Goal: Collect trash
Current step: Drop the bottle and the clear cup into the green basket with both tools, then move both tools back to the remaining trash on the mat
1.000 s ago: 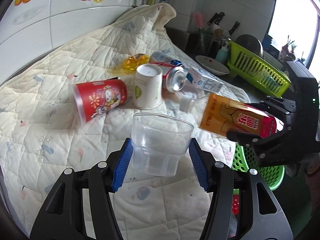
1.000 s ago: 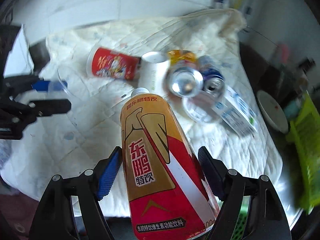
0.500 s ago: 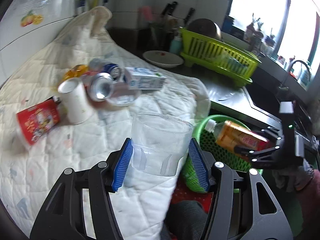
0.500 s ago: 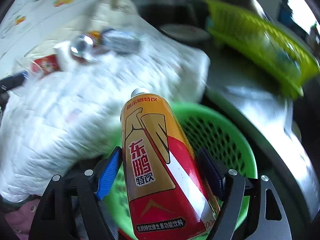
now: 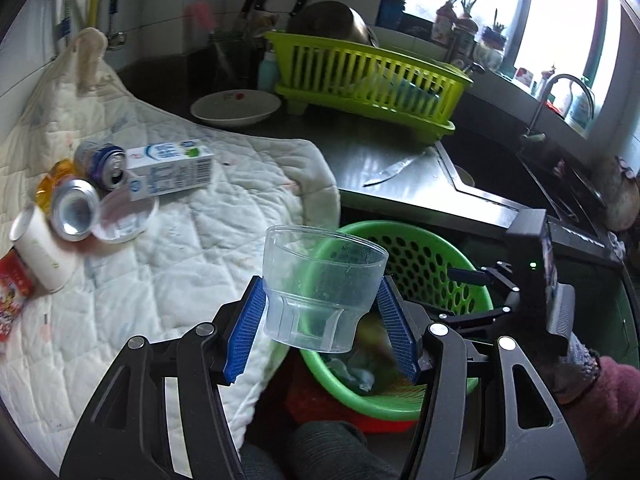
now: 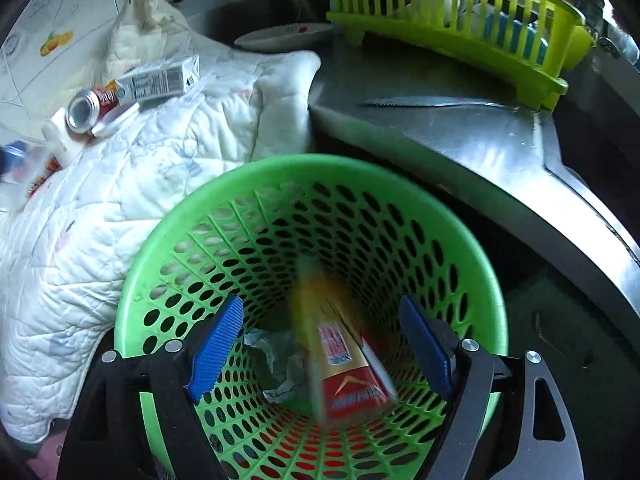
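Observation:
My left gripper (image 5: 320,326) is shut on a clear plastic cup (image 5: 320,284), held upright over the near rim of the green mesh basket (image 5: 452,280). My right gripper (image 6: 320,344) is open above the basket (image 6: 200,208); the gold and red drink bottle (image 6: 340,344) is blurred, falling inside the basket onto crumpled paper (image 6: 276,360). The right gripper also shows at the right of the left wrist view (image 5: 472,292). On the white quilt (image 5: 180,248) lie a milk carton (image 5: 172,168), two cans (image 5: 76,208), a white paper cup (image 5: 40,252) and a red cup (image 5: 10,296).
A lime dish rack (image 5: 368,68) and a white dish (image 5: 236,108) stand at the back of the steel counter (image 5: 400,160). A knife (image 5: 388,170) lies on the counter. The sink and faucet (image 5: 560,92) are at the right.
My right gripper has opened and let go of the drink bottle, which drops into the basket. My left gripper has carried the clear cup to the right, over the basket rim.

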Action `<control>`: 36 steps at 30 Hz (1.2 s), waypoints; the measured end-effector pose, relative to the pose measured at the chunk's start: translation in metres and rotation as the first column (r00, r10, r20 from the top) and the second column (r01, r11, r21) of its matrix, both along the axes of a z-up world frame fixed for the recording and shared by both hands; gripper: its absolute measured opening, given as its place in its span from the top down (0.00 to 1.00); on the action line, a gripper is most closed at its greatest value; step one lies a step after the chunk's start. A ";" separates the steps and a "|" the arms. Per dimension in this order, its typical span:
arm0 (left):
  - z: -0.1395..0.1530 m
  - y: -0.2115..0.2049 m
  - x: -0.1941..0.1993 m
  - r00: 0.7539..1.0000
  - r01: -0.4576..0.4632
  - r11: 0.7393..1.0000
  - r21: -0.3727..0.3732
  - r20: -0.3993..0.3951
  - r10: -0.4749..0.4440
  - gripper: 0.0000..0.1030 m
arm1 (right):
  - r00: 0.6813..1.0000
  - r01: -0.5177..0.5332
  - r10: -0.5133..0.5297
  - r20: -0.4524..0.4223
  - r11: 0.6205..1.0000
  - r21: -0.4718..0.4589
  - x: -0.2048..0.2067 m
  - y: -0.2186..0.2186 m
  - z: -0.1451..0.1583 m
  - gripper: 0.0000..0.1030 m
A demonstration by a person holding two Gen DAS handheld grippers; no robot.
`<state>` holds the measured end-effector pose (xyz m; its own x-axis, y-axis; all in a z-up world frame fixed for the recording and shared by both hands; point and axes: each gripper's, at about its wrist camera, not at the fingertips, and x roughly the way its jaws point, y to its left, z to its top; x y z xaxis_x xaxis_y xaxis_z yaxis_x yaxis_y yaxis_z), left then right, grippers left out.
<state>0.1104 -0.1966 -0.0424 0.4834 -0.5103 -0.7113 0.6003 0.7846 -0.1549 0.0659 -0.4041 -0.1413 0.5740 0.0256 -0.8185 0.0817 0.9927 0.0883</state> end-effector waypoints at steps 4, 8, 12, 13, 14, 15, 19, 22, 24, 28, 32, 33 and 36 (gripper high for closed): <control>-0.012 -0.026 -0.001 0.999 0.035 0.999 0.007 -0.020 -0.035 0.44 | 0.999 0.021 -0.021 0.046 1.000 -0.013 -0.021 -0.011 0.015 0.22; -0.029 -0.051 0.000 0.996 0.065 0.998 0.022 -0.059 -0.063 0.44 | 0.995 0.051 -0.049 0.087 0.999 -0.014 -0.040 -0.022 0.027 0.21; -0.042 -0.069 0.002 0.993 0.080 0.996 0.040 -0.092 -0.076 0.42 | 0.992 0.063 -0.060 0.108 0.998 -0.024 -0.051 -0.028 0.033 0.21; -0.045 -0.073 0.003 0.992 0.083 0.996 0.041 -0.104 -0.078 0.42 | 0.992 0.062 -0.060 0.114 0.998 -0.019 -0.054 -0.029 0.035 0.21; -0.047 -0.076 0.003 0.990 0.084 0.996 0.042 -0.113 -0.079 0.42 | 0.990 0.073 -0.070 0.121 0.997 -0.021 -0.058 -0.032 0.038 0.21; -0.050 -0.080 0.003 0.988 0.092 0.995 0.041 -0.126 -0.086 0.42 | 0.989 0.079 -0.076 0.126 0.997 -0.021 -0.060 -0.033 0.039 0.21; -0.056 -0.096 0.000 0.985 0.115 0.992 0.053 -0.136 -0.107 0.40 | 0.983 0.104 -0.100 0.155 0.994 -0.018 -0.070 -0.040 0.046 0.20; -0.056 -0.106 -0.003 0.982 0.135 0.990 0.042 -0.139 -0.128 0.37 | 0.978 0.127 -0.121 0.170 0.992 -0.024 -0.078 -0.047 0.051 0.20; -0.054 -0.113 -0.005 0.980 0.146 0.989 0.037 -0.138 -0.140 0.36 | 0.976 0.138 -0.132 0.174 0.990 -0.027 -0.083 -0.050 0.053 0.20; -0.049 -0.117 -0.013 0.978 0.171 0.985 0.020 -0.126 -0.167 0.34 | 0.972 0.154 -0.146 0.182 0.988 -0.030 -0.093 -0.055 0.054 0.20; -0.042 -0.110 -0.018 0.979 0.165 0.986 0.009 -0.119 -0.163 0.34 | 0.971 0.151 -0.144 0.189 0.988 -0.021 -0.098 -0.054 0.057 0.20; -0.039 -0.104 -0.019 0.982 0.157 0.988 0.009 -0.112 -0.155 0.34 | 0.971 0.148 -0.140 0.192 0.989 -0.025 -0.098 -0.051 0.058 0.20; -0.030 -0.086 -0.019 0.988 0.128 0.992 0.003 -0.093 -0.127 0.34 | 0.973 0.127 -0.119 0.199 0.992 -0.026 -0.096 -0.043 0.063 0.20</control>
